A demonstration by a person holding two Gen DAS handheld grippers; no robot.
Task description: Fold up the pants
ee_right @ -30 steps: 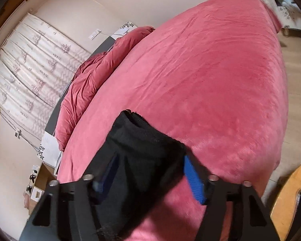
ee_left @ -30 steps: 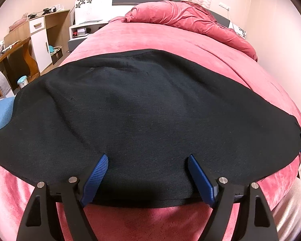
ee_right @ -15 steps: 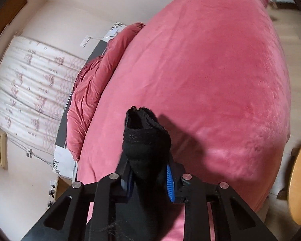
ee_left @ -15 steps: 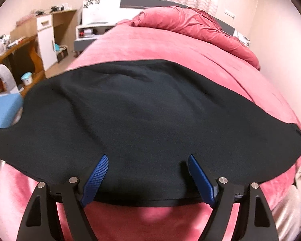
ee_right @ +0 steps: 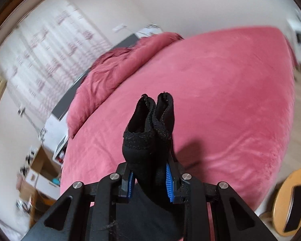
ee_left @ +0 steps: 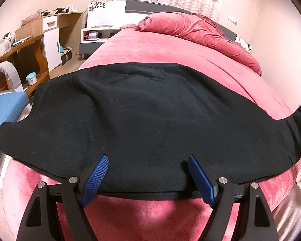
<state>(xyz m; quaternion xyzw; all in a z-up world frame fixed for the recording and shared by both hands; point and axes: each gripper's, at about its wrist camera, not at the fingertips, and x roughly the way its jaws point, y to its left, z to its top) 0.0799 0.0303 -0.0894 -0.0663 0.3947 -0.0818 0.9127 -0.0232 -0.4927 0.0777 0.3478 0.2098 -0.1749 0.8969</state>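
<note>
Black pants lie spread across the pink bed. The left gripper has its fingers wide apart over the near hem. The right gripper just closed, fingers clamped on a bunched end, lifted above the bed.

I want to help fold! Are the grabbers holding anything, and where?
The right hand-held gripper pinches the black pants by a bunched edge. The left hand-held gripper is open, holding nothing.
</note>
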